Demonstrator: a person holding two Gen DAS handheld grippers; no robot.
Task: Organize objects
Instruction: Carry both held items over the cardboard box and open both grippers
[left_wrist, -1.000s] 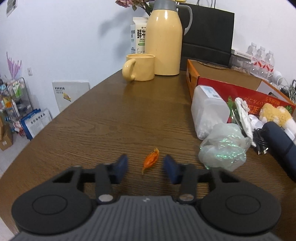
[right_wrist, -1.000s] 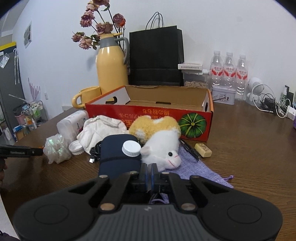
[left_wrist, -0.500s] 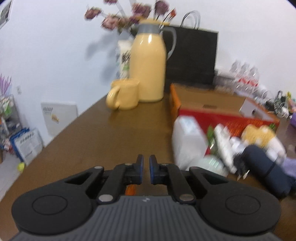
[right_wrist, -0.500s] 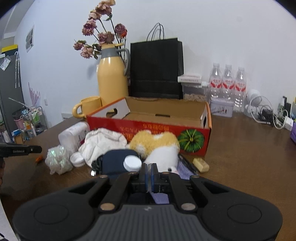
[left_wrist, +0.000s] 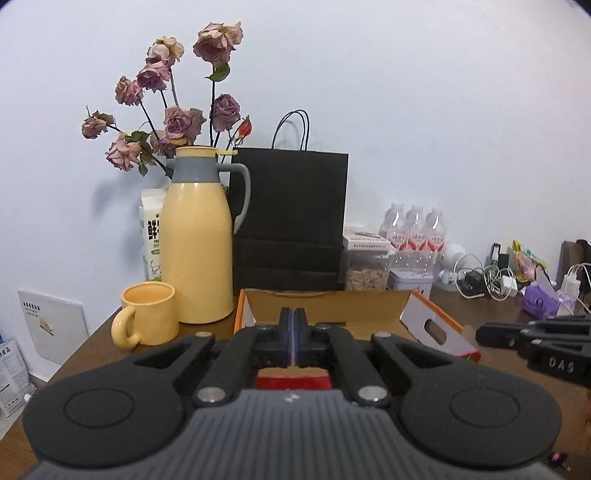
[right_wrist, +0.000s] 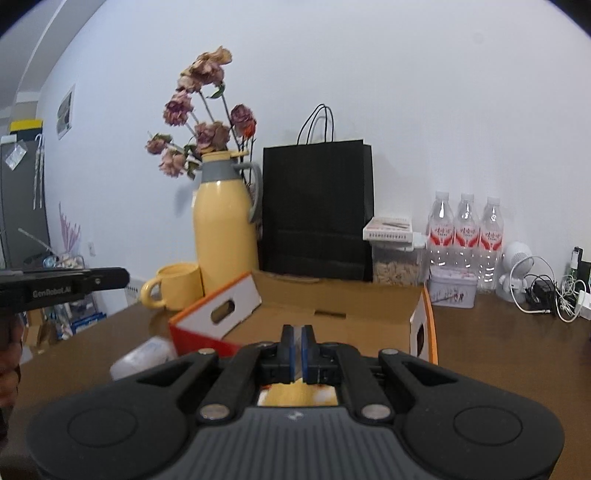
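Both claws shut, held above the open box

The left gripper (left_wrist: 291, 325) has its jaws pressed together; a thin orange sliver shows in the seam between the blue pads, but I can't tell what it is. Straight ahead of that claw and just below its tips sits the open cardboard box (left_wrist: 332, 306), red and orange on the outside. Ahead and to its left stand the yellow mug (left_wrist: 147, 314) and the tall yellow thermos (left_wrist: 197, 236), dried roses (left_wrist: 177, 110) rising behind them. A black paper bag (left_wrist: 291, 221) stands beyond the box.

The right gripper (right_wrist: 296, 345) is closed too, with nothing visible between its pads. The same box lies directly in front of it, one flap raised to its left. Something yellow and white shows under its jaws, too hidden to name. Water bottles (right_wrist: 465, 229) stand ahead and to its right.
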